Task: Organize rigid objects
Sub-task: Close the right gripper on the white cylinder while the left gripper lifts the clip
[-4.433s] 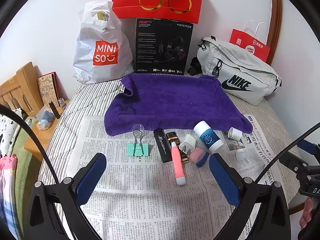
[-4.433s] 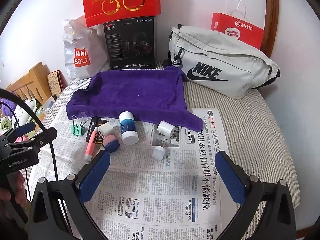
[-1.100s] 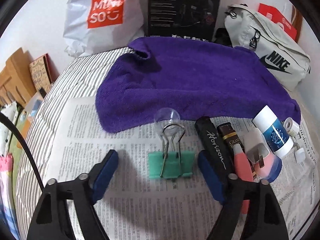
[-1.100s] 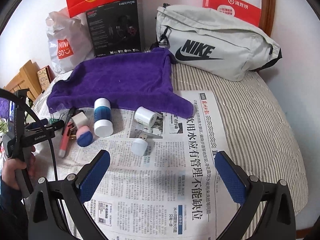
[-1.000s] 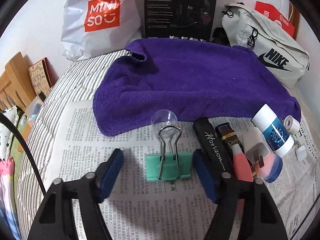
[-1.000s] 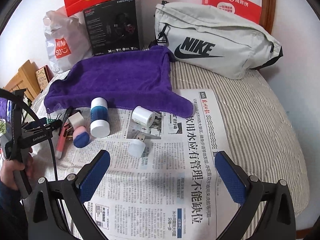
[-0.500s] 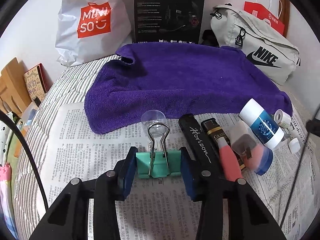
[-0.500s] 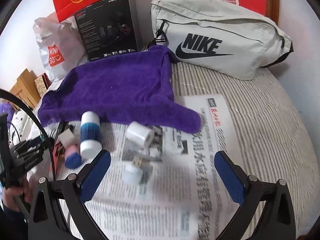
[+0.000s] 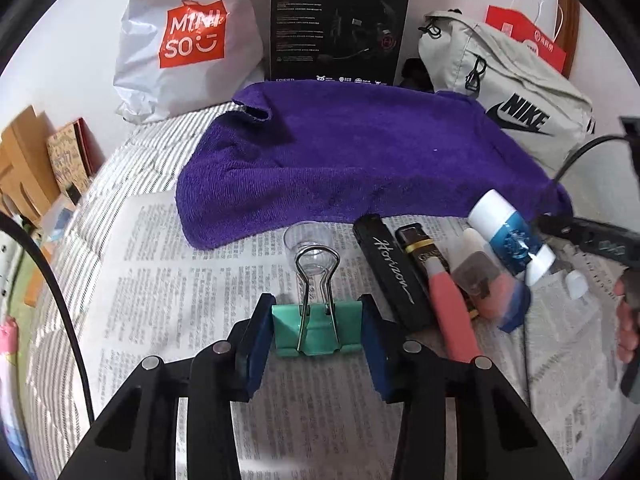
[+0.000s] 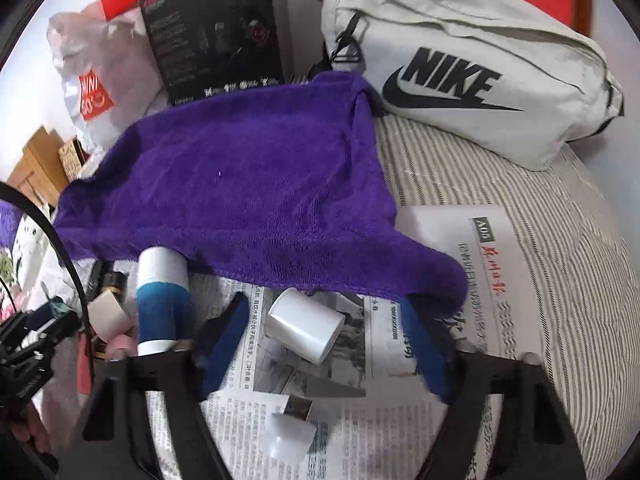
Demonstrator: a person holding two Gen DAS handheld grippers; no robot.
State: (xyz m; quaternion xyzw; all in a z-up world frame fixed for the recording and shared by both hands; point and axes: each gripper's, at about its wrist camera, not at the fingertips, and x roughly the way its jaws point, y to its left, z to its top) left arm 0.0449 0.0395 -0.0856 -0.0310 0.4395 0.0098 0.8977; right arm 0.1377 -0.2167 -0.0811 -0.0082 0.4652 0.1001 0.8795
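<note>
In the left wrist view my left gripper is shut on a green binder clip, both blue pads pressed to its sides, wire handles pointing away over the newspaper. Right of it lie a black case, a pink tube and a blue-and-white bottle. In the right wrist view my right gripper straddles a small white cylinder lying on its side. Its jaws are closing, with gaps still showing on both sides. A white-capped USB stick lies nearer me. The purple towel spreads behind.
A white shop bag, a black box, a grey Nike bag and a red bag stand along the wall. Wooden furniture flanks the bed's left side. A hand shows at the right edge.
My left jaws narrowed onto the binder clip and now grip it. My right gripper moved forward and down to the white cylinder, and its jaws came in from fully wide.
</note>
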